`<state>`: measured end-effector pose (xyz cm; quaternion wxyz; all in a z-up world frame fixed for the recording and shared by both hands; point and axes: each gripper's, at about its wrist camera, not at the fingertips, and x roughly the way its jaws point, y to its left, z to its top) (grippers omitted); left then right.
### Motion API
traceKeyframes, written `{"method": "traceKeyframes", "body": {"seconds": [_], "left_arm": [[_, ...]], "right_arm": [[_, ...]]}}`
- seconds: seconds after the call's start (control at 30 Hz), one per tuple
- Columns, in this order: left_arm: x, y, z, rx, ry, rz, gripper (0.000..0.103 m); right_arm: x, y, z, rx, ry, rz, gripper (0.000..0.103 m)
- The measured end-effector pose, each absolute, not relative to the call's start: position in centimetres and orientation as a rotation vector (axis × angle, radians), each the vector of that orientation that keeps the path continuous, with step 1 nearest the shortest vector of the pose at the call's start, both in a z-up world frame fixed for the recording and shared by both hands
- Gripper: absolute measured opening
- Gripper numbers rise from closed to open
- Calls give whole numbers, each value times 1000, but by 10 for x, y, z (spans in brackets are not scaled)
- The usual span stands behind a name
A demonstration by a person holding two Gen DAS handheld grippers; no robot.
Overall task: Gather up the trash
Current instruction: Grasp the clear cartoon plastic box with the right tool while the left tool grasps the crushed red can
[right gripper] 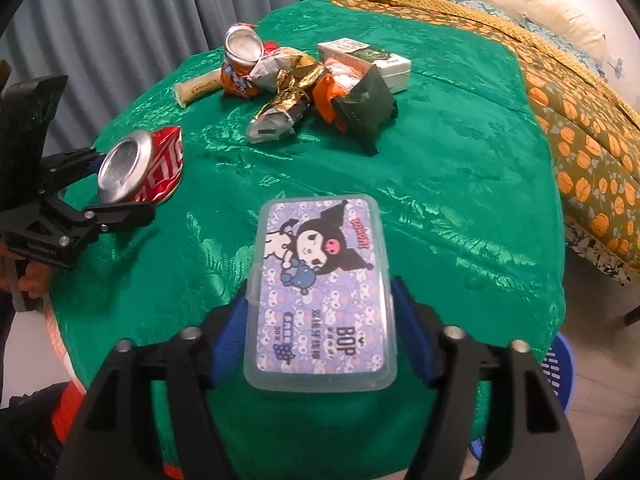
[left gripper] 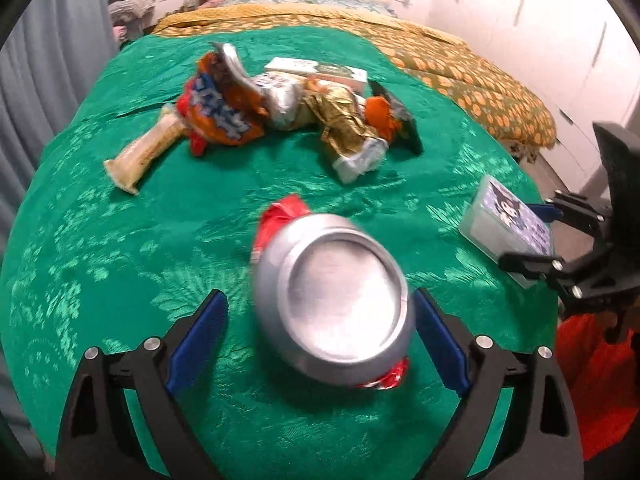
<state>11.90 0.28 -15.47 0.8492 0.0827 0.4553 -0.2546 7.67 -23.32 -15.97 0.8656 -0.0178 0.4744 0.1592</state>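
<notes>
Trash, item one: crushed red soda can (left gripper: pixel 330 304), lying between the blue pads of the left gripper (left gripper: pixel 320 340) with its dented silver base toward the camera; the right pad touches its side, the left pad stands apart with green cloth showing in the gap, so the tongs are spread and not clamped. In the right wrist view the same can (right gripper: pixel 140 168) shows red with white lettering, tilted, at the near left of the green tablecloth (right gripper: pixel 460 184). Item two: clear plastic box (right gripper: pixel 320 300) with a purple cartoon label printed "BOP", clamped flat between the pads of the right gripper (right gripper: pixel 316 340), its far end projecting over the cloth. Item three: heap at the table's far middle, well apart from both tongs, comprising a crushed orange can (right gripper: pixel 240 60), crumpled gold foil wrapper (right gripper: pixel 288 92), dark green pouch (right gripper: pixel 366 108), white and green carton (right gripper: pixel 372 60) and a pale tube-shaped packet (right gripper: pixel 198 90) lying just left of the heap.
</notes>
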Motion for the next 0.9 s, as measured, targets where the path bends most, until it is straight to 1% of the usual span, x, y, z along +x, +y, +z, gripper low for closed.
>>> {"method": "traceKeyframes", "body": {"seconds": [0.1,0.27,0.3,0.33,0.37,0.4,0.43,0.47,0.5,0.53,0.7,0.9], "left_arm": [[117,3,-152,170,953,-503,92],[114,-21,-153,280,946,-470,93],[115,-23,-154,287,948,-464,93],[118,-26,-157,289,956,-455,93],[120,-26,-158,287,961,-447,93],[122,-26,-160,290,969,-430,92],[124,-26,-162,288,973,-423,88],[125,-25,-162,281,977,-423,82],[125,-23,-162,264,982,-432,72],[126,-21,-162,251,986,-438,68],[123,-19,-158,238,964,-433,65],[113,-26,-139,195,921,-455,65]], "right_arm": [[77,-233,-155,-31,985,333,77],[81,-226,-152,-52,986,311,77],[82,-225,-152,-55,990,304,75],[83,-226,-153,-56,994,303,63],[83,-226,-153,-52,996,304,62],[82,-227,-151,-49,992,300,62],[81,-228,-150,-48,986,297,62],[79,-229,-148,-46,977,294,62],[78,-231,-147,-39,969,296,62],[77,-232,-146,-32,963,298,62],[72,-242,-139,39,932,319,62],[70,-256,-132,139,900,334,62]]}}
